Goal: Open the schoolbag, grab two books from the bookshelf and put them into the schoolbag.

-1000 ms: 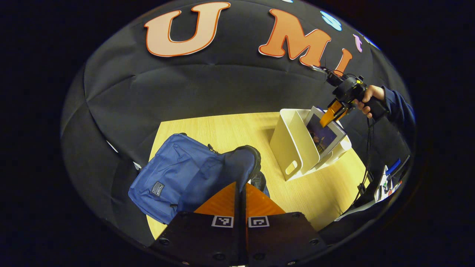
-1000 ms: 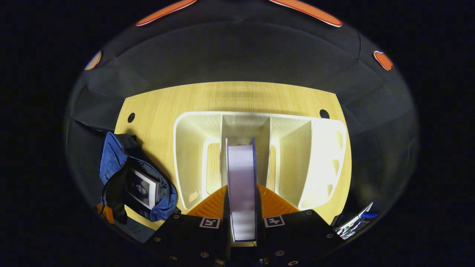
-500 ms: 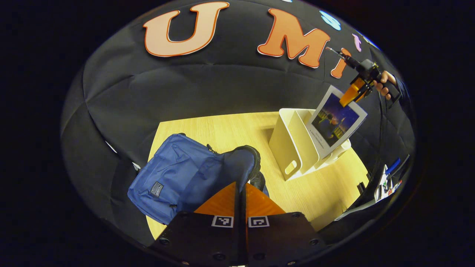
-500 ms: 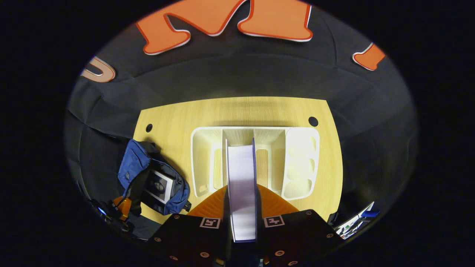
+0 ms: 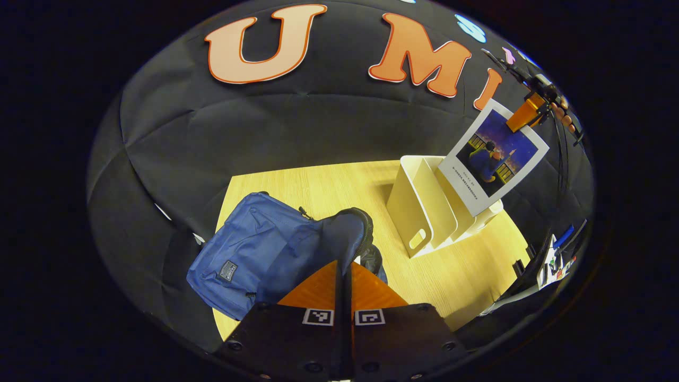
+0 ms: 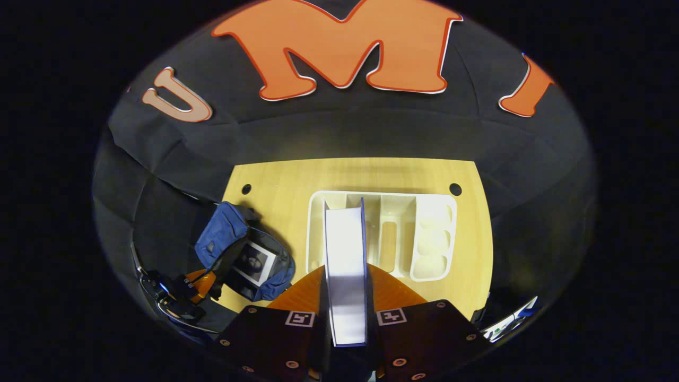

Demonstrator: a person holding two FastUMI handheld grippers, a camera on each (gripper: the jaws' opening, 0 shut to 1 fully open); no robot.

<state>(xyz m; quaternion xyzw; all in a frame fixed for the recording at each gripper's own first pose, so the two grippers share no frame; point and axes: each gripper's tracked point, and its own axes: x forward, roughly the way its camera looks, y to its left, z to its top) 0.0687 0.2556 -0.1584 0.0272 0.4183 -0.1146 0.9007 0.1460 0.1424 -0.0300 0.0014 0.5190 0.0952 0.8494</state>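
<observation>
The schoolbag [image 5: 254,249] is blue with a small dark label patch and a black zip edge along its opening. The book [image 5: 490,156] held up in the air has a white cover around a dark blue night-scene picture; seen edge-on, its pages are white and its spine side blue. A second book [image 6: 253,263] inside the bag shows a white border around a grey-black picture. The bookshelf [image 6: 424,233] is plain cream-white. The tabletop [image 5: 329,185] is pale yellow wood grain. Both grippers have orange fingers [image 5: 318,289] and black bodies carrying black-and-white square markers [image 6: 299,318].

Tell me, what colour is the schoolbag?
The schoolbag is blue with dark trim, clearest in the left gripper view.
</observation>
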